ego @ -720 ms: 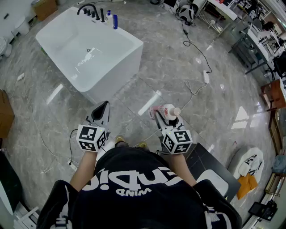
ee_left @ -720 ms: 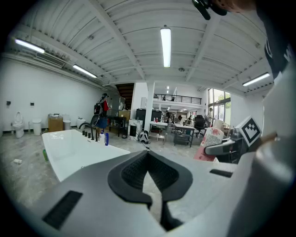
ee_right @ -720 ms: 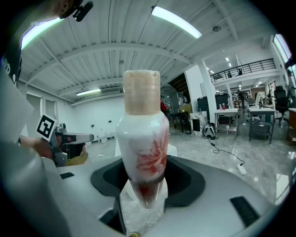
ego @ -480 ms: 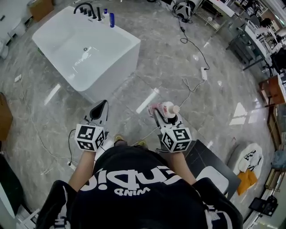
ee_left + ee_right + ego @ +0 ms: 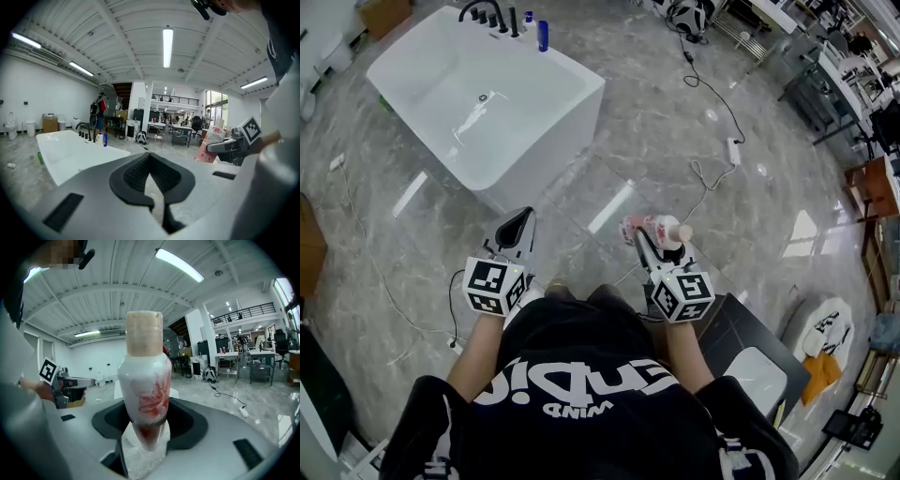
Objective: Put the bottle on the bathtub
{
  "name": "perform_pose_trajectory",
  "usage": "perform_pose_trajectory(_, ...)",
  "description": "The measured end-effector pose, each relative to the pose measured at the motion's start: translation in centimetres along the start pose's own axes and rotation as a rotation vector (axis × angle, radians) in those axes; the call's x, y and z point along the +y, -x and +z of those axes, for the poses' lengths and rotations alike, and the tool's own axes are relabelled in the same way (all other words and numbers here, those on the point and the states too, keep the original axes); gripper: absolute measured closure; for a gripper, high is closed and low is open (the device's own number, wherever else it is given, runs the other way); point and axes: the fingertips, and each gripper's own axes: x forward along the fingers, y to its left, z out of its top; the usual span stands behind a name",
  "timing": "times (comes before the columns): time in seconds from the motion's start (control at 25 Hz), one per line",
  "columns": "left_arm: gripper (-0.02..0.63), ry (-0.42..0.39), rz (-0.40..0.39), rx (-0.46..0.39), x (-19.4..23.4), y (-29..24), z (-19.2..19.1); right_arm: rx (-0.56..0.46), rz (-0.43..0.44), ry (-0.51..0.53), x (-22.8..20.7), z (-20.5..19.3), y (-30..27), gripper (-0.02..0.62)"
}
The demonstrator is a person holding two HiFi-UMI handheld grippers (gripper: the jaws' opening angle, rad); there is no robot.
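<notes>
Bottle (image 5: 143, 380): white, red floral print, beige cap; gripped at its lower body by the right gripper (image 5: 656, 246), jaws set wide around it, at 1 o'clock of the person in the head view. Left gripper (image 5: 515, 228): jaws together, nothing between them, at 11 o'clock. Bathtub (image 5: 548, 141): white, well apart, farther toward 11 o'clock. Small blue item (image 5: 542, 36) on its far rim, possibly another bottle.
</notes>
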Motion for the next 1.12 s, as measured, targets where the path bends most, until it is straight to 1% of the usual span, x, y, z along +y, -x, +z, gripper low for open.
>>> perform_pose_trajectory(0.12,0.6,-0.008,-0.013,-0.004,1.5,-0.6,0.1,-0.019,-0.015,-0.021,0.3,0.0,-1.2,0.358)
perform_pose_trajectory(0.28,0.6,0.005,-0.031,0.001,2.7,-1.8,0.0,-0.027,-0.034,-0.034,0.5,0.3,-2.8,0.359)
perform_pose_trajectory(0.44,0.6,0.01,-0.021,-0.008,4.0,-3.8,0.3,-0.024,-0.044,-0.021,-0.1,0.6,-5.1,0.359)
perform_pose_trajectory(0.6,0.6,0.006,-0.018,-0.018,5.5,-6.5,1.1,-0.018,-0.035,-0.016,-1.3,1.3,-8.0,0.358)
perform_pose_trajectory(0.88,0.6,0.018,-0.004,-0.015,8.1,-12.9,2.7,-0.017,-0.019,-0.008,-5.7,3.8,-13.6,0.357)
perform_pose_trajectory(1.12,0.6,0.03,0.029,-0.001,10.5,-19.2,5.8,0.016,0.012,0.0,-10.0,7.0,-19.7,0.357)
